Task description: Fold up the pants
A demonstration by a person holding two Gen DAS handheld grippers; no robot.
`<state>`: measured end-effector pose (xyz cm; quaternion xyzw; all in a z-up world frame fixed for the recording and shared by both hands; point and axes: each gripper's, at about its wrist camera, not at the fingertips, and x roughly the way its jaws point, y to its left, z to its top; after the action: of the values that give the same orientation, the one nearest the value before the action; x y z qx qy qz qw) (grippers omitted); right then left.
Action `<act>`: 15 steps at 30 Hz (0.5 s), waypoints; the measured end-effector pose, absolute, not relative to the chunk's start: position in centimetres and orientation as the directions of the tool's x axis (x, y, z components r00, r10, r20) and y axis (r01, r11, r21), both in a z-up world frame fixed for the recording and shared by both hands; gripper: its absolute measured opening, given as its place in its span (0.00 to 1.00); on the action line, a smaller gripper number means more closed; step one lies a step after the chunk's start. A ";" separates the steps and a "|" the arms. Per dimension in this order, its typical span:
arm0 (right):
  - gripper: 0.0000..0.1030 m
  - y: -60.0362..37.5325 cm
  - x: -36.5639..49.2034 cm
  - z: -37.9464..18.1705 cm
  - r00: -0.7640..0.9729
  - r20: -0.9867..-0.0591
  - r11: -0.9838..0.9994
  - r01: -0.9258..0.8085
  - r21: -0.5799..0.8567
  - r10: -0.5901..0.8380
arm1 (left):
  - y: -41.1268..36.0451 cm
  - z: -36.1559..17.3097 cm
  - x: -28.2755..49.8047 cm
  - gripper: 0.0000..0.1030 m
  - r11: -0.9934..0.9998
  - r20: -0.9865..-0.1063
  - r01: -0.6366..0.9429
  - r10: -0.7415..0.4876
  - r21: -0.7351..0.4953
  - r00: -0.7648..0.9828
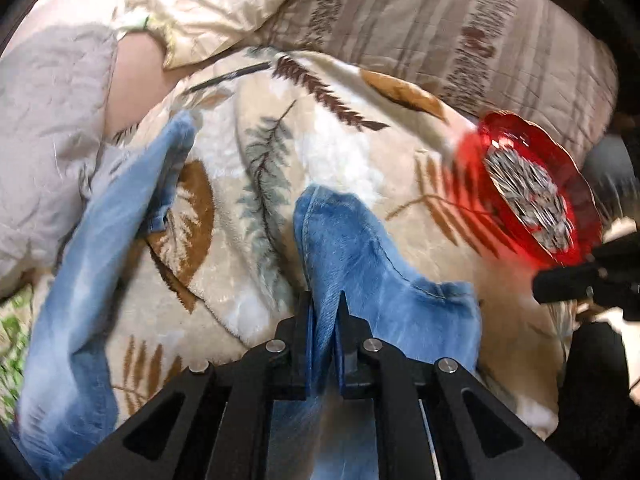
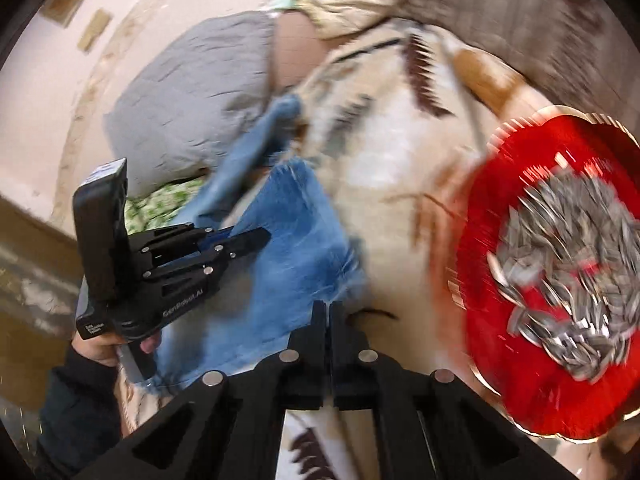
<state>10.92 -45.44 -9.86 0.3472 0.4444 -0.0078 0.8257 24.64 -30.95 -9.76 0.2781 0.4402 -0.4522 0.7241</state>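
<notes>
**A:** So, where are we with these jeans (image 1: 360, 240)? Starting at the blanket's (image 1: 332, 152) left edge, one leg (image 1: 100, 220) trails off toward the grey pillow (image 1: 48, 120), and the rest is bunched mid-blanket.

**B:** We're still in the gather-and-lift bit, I'd say, no fold laid down yet. Our left gripper (image 1: 325, 312) is clamped on a pinch of denim, fabric squeezed right between the fingers.

**A:** And the right gripper (image 2: 329, 312)?

**B:** Jaws pressed together with nothing visible in them, hanging just past the denim's right edge. Everything's motion-blurred though.

**A:** Next move, then?

**B:** Probably we need the right one to open and grab a second spot, so we can pull it flat and line the legs up.

**A:** Mind the red dish of sunflower seeds (image 2: 552, 272) at the blanket's right edge. One swing of cloth could tip it.
</notes>
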 end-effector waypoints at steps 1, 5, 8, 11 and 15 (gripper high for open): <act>0.02 -45.6 10.9 -10.1 0.601 -0.745 0.759 0.330 0.561 0.289 | -31.1 -9.8 25.1 0.08 0.452 -0.892 0.892 -0.407 -0.010 0.197; 0.02 -45.6 10.7 -9.2 0.603 -0.758 0.788 0.331 0.520 0.247 | -31.3 -9.6 24.8 0.34 0.461 -0.894 0.887 -0.381 0.037 0.235; 0.03 -45.8 10.2 -7.8 0.607 -0.766 0.810 0.331 0.484 0.210 | -30.5 -7.8 25.1 0.90 0.526 -0.873 0.847 -0.379 0.070 0.308; 0.34 -45.0 10.3 -6.5 0.598 -0.790 0.856 0.333 0.395 0.132 | -27.7 -5.1 25.0 0.90 0.582 -0.834 0.812 -0.424 0.048 0.353; 0.94 -43.8 10.2 -4.6 0.652 -0.752 0.877 0.302 0.374 0.096 | -21.6 -1.8 24.1 0.93 0.682 -0.785 0.729 -0.420 0.059 0.456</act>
<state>10.18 -43.80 -4.65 0.2409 0.4131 -0.0587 0.8763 24.12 -21.63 -1.81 0.1985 0.3902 -0.3461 0.8298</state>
